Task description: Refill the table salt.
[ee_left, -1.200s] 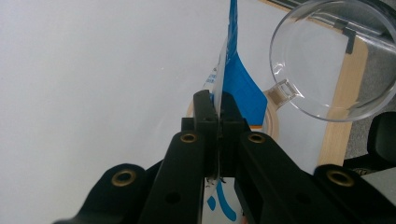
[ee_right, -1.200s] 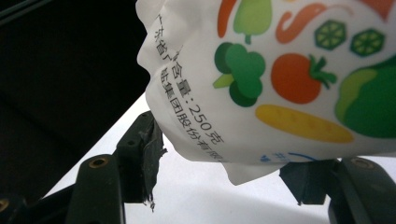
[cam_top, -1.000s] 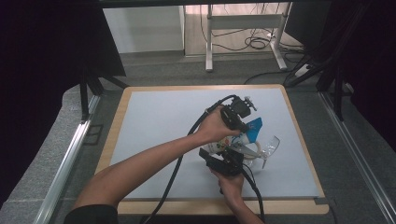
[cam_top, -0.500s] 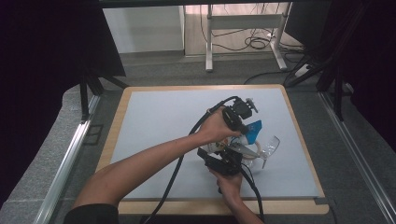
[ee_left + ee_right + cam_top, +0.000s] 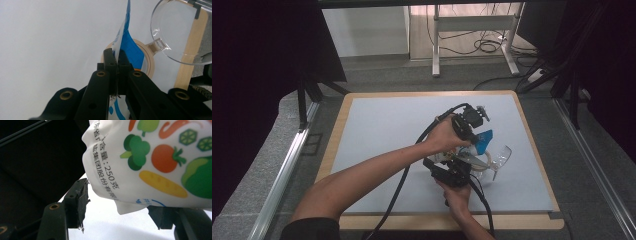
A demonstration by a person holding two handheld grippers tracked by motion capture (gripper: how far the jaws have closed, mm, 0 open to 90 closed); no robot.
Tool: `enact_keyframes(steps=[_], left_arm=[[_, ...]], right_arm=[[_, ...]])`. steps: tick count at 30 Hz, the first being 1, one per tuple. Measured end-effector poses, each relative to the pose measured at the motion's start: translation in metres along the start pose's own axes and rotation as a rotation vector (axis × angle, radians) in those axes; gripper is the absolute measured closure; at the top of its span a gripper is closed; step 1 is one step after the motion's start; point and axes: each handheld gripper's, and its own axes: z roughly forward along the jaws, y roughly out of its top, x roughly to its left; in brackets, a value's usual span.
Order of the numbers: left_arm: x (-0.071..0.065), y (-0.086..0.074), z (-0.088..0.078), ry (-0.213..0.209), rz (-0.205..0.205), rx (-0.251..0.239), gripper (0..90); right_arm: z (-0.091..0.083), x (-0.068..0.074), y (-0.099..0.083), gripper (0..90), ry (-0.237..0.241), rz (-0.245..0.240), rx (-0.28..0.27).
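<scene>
Both hands work close together on the right half of the grey table mat [image 5: 377, 135], where a printed food pouch [image 5: 483, 141] is held up between two hand-held grippers. The left gripper [image 5: 469, 122] reaches in from the upper left, and its own view shows the two black jaws pressed together on the thin blue-and-white edge of the pouch [image 5: 123, 32], which stands upright out of the fingertips with no gap showing around it. The right gripper [image 5: 452, 172] sits nearer the person, just below the left one, held from underneath by the right hand [image 5: 458, 197]. In the right gripper view the pouch [image 5: 160, 157] bulges white, printed with broccoli, a tomato, a carrot and black characters, and hangs between the two jaws; the left pad stands just clear of the bag, while the right pad is tucked under its lower corner, so from this angle I cannot tell whether the jaws are really gripping it or only framing it. Just beside the pouch, on the mat, lies a roll of tan tape [image 5: 149, 62], and a clear plastic lid [image 5: 175, 27] rests partly over the wooden edge of the table [image 5: 197, 42].
</scene>
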Motion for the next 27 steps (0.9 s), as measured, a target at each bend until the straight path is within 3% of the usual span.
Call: enact_keyframes(steps=[20,27], left_arm=[[0.0013,-0.0003,-0.0037,-0.006,0.005,-0.003,90.0],[0.0022,0.0028,-0.0036,-0.007,0.016,0.010,90.0]], right_arm=[[-0.0006,0.0011,-0.0006,39.3,-0.005,0.009,0.008],[0.0007,0.0032,0.0016,39.4,-0.011,0.022,-0.014]])
